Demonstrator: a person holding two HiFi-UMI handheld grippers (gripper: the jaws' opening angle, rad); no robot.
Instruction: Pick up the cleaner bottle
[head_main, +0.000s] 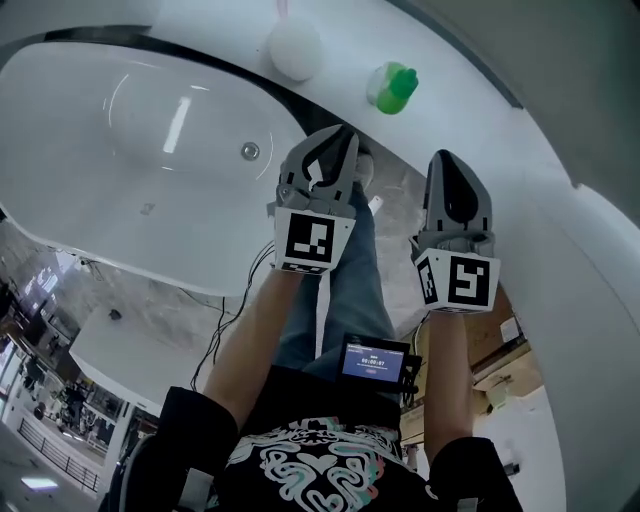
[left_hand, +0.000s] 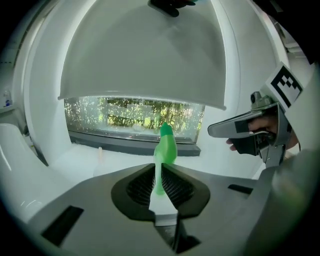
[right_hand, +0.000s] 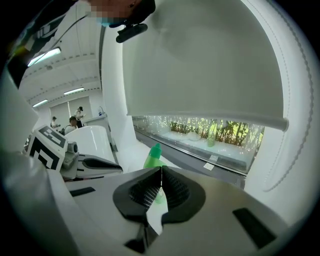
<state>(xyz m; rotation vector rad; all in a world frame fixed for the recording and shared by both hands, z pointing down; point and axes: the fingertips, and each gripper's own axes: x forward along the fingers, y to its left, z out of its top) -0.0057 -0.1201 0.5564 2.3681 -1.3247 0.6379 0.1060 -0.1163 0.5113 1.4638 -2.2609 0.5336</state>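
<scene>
The cleaner bottle is green with a green cap and stands upright on the white ledge behind the tub. In the left gripper view the bottle stands straight ahead beyond the jaws, which are apart from it. In the right gripper view the bottle shows just left of the jaw line. My left gripper is shut and holds nothing. My right gripper is also shut and empty. Both point toward the ledge and stop short of the bottle. The left gripper and the right gripper each show their pads together.
A white bathtub with a drain lies to the left. A white round object sits on the ledge left of the bottle. Behind the ledge is a window under a roller blind. A small screen hangs at the person's waist.
</scene>
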